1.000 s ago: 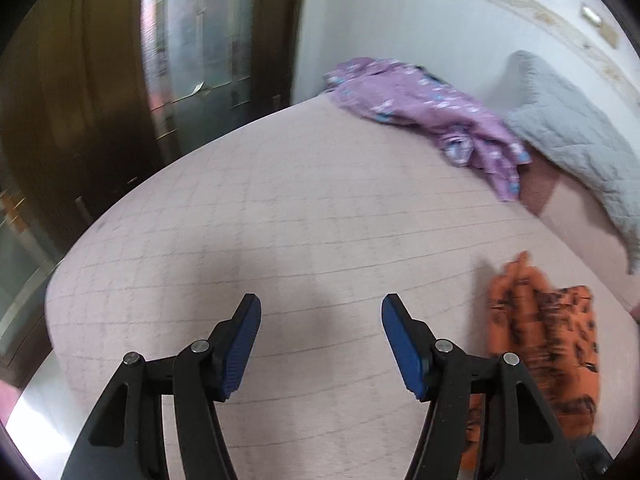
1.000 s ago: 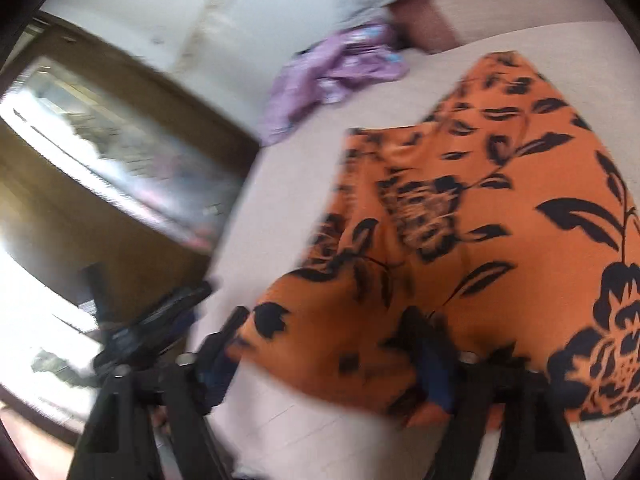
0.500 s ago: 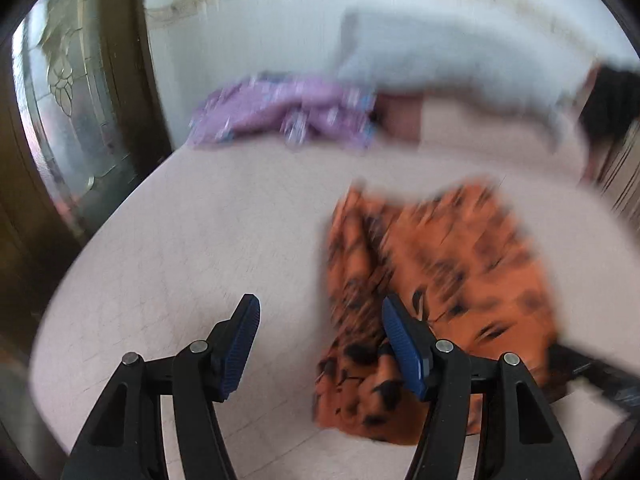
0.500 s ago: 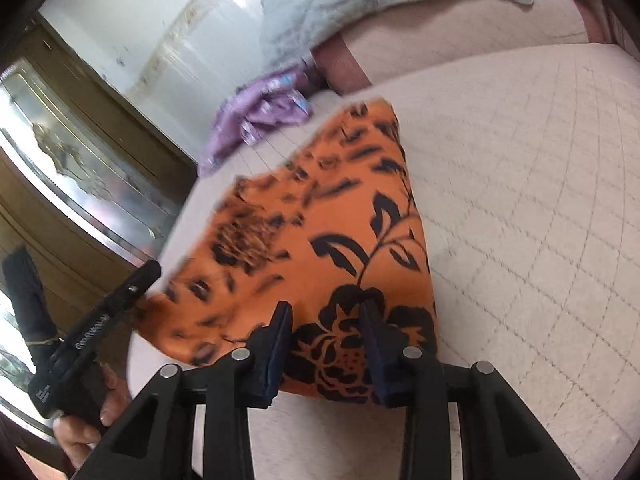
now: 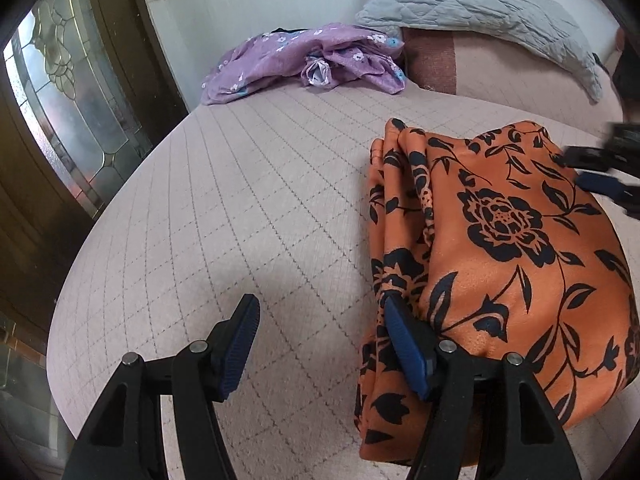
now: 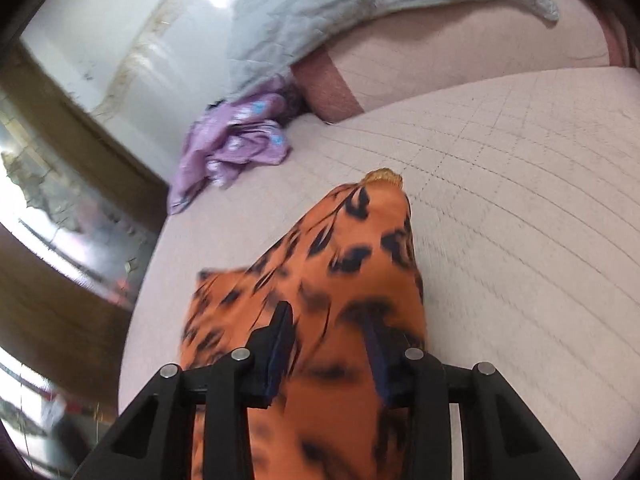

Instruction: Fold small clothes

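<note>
An orange garment with black flowers (image 5: 500, 248) lies folded on the pink quilted bed (image 5: 240, 208). My left gripper (image 5: 320, 344) is open and empty just left of the garment's near edge, its right finger touching the cloth. In the right wrist view the same garment (image 6: 344, 264) is blurred and runs between the fingers of my right gripper (image 6: 328, 348), whose jaws stand part-way closed around the cloth. The right gripper also shows at the right edge of the left wrist view (image 5: 600, 176), on the garment's far side.
A crumpled purple floral garment (image 5: 312, 60) lies at the head of the bed by the wall. A grey quilted pillow (image 5: 480, 4) rests behind it. A dark wooden door with patterned glass (image 5: 68, 112) stands to the left of the bed's edge.
The left gripper has swung right and closer, beside the orange garment. The right gripper has lifted and moved with the cloth, which now bunches up between its fingers.
</note>
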A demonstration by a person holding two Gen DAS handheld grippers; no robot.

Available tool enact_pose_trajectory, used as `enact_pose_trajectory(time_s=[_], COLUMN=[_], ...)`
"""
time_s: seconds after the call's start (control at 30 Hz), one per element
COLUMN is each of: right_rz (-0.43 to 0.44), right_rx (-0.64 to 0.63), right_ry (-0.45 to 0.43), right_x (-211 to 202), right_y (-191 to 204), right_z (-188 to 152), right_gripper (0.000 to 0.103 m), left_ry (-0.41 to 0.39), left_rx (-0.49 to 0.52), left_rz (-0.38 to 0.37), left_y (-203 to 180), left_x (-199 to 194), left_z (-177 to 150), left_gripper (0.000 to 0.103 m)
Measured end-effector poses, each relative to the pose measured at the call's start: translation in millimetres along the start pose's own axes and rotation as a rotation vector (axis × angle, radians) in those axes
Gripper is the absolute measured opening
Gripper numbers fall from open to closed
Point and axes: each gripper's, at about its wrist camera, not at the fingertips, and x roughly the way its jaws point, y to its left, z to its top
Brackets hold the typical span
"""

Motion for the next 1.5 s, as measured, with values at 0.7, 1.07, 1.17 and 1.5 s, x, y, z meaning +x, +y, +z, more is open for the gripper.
enact_pose_trajectory(time_s=[0.7, 1.07, 1.17, 1.5], right_rz=[0.122, 0.123, 0.149, 0.198], right_rx=[-0.161, -0.118, -0.096, 0.112], right_ry=[0.152, 0.098, 0.030, 0.087], right_x=[85, 30, -15, -58], right_y=[88, 67, 40, -67], right_z=[-6, -11, -15, -26], right_gripper=[0.042, 0.063, 0.077, 0.083], left_ry=[-0.009, -0.006, -0.063, 0.218], left_rx=[0.002, -0.035, -0.134, -0.384], left_rz=[-0.006, -0.085, -0.240, -0.590], left_y=[5, 16, 38, 50], left_x=[0, -13, -31, 20], left_z=[-4, 2, 11, 28], left_gripper=[0.071, 0.071, 0.077, 0.095])
